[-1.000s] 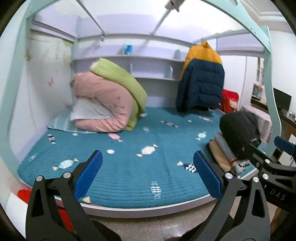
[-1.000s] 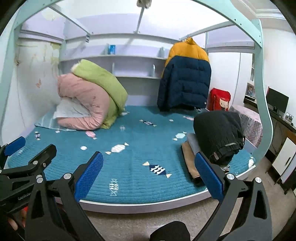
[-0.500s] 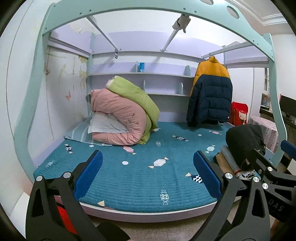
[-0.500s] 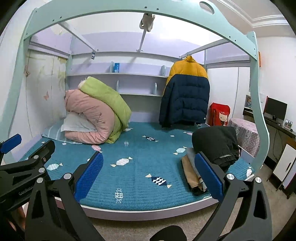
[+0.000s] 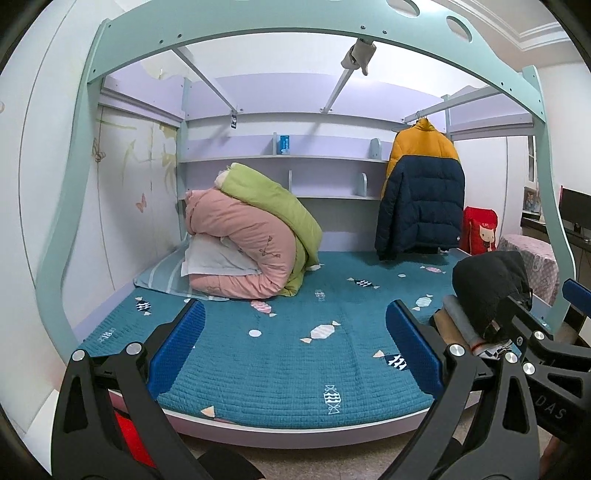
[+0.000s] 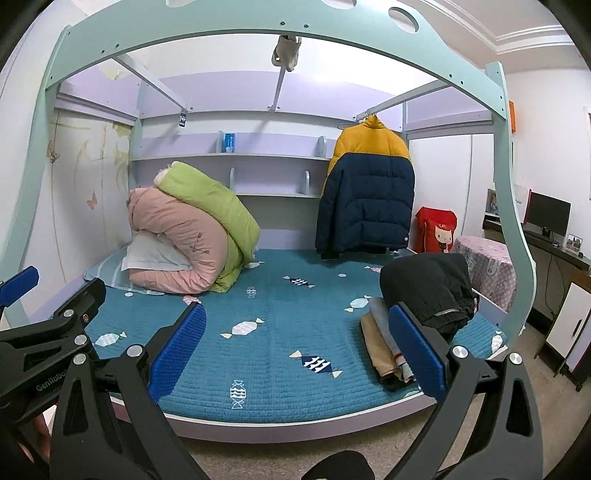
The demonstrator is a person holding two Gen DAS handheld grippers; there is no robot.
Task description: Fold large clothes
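A yellow and navy puffer jacket (image 5: 423, 195) hangs on a rail at the back right of the bed; it also shows in the right wrist view (image 6: 367, 195). A pile of folded clothes with a black garment on top (image 6: 428, 291) lies at the bed's right front edge, also in the left wrist view (image 5: 487, 291). My left gripper (image 5: 295, 350) is open and empty, held off the bed's front edge. My right gripper (image 6: 295, 350) is open and empty beside it. Both are well short of the clothes.
The teal quilted bed (image 5: 280, 362) sits under a pale green loft frame (image 5: 295, 29). Rolled pink and green duvets (image 5: 251, 243) and a pillow lie at the back left. A red cushion (image 6: 436, 229), a covered stool (image 6: 487, 269) and a desk with monitor (image 6: 546, 221) stand right.
Both grippers have pulled back from the bed and tilted up, so more of the loft frame shows. Both stay open and empty.
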